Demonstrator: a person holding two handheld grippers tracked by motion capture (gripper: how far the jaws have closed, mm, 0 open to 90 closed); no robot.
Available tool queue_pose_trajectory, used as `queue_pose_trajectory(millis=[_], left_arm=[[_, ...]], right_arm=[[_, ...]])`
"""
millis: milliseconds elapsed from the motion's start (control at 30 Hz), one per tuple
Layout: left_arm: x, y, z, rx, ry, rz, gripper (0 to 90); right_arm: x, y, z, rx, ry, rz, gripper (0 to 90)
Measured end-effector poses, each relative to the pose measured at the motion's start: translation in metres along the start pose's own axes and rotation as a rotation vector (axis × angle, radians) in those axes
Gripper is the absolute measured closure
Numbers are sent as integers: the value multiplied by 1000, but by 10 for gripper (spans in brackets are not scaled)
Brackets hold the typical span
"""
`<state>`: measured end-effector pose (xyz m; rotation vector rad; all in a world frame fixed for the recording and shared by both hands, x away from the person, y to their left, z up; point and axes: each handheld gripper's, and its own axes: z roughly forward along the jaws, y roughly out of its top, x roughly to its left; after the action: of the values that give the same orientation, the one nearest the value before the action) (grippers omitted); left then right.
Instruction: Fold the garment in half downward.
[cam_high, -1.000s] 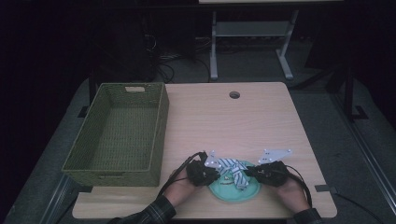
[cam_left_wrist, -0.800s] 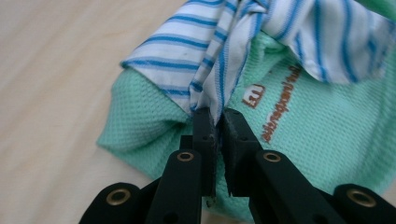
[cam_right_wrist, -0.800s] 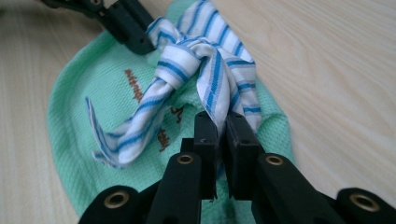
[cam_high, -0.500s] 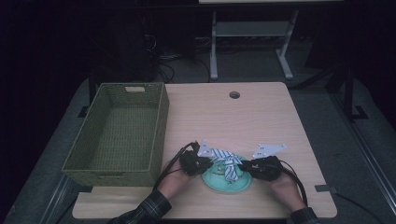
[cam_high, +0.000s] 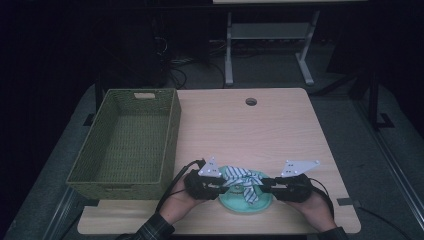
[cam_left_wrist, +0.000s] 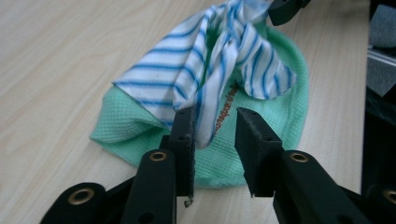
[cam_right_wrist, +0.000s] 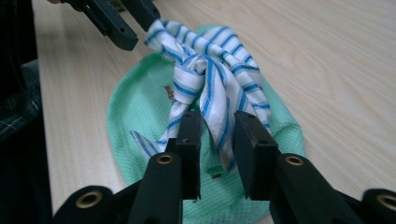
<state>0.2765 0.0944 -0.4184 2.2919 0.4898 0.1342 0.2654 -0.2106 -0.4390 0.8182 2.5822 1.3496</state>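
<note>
High view: on the counter (cam_high: 280, 130), one striped cloth (cam_high: 242, 178) lies bunched on one green cloth (cam_high: 246, 200), between the left gripper (cam_high: 214, 185) and right gripper (cam_high: 268, 185); one empty basket (cam_high: 127, 142) waits alongside.

Left gripper view: jaws just opening, parted around a striped end, releasing it.

Right gripper view: likewise parted, cloth loose between.

Light wooden table (cam_high: 280, 135) with green wicker basket (cam_high: 127, 145) and green cloth (cam_high: 235, 202)

High view: overhead, facing forward-down, far. Tool views: low, close, facing each other; all share blue-striped white cloth (cam_high: 241, 179) on light wooden worktop (cam_high: 250, 130).
</note>
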Motion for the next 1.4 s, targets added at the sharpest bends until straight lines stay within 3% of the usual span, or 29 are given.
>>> queue_pose_trajectory(millis=[100,200,367,467,567,867,1067,1200,1333,1400], left_arm=[[6,4,-9,-30,6,-15,691],[12,7,-10,-41,22,-22,768],[26,12,7,-7,54,-44,849],[28,11,19,15,34,-62,858],[23,8,26,46,4,-51,858],[-1,-5,27,126,-111,-16,853],[-12,-8,26,142,-138,-2,820],[-7,-3,15,103,-115,-6,806],[1,1,7,71,-73,-15,806],[9,6,3,44,-26,-32,799]], right_arm=[[-4,4,-7,-28,-6,9,700],[-11,8,-11,-51,-22,20,732],[-30,15,2,-18,-63,31,823],[-37,13,15,25,-52,47,840],[-33,12,19,47,-30,29,850],[-12,8,7,19,64,6,850],[0,-4,7,55,94,-10,850],[1,-10,8,91,85,-10,849],[-5,-6,3,50,71,8,851],[-8,-2,3,48,42,9,864]])
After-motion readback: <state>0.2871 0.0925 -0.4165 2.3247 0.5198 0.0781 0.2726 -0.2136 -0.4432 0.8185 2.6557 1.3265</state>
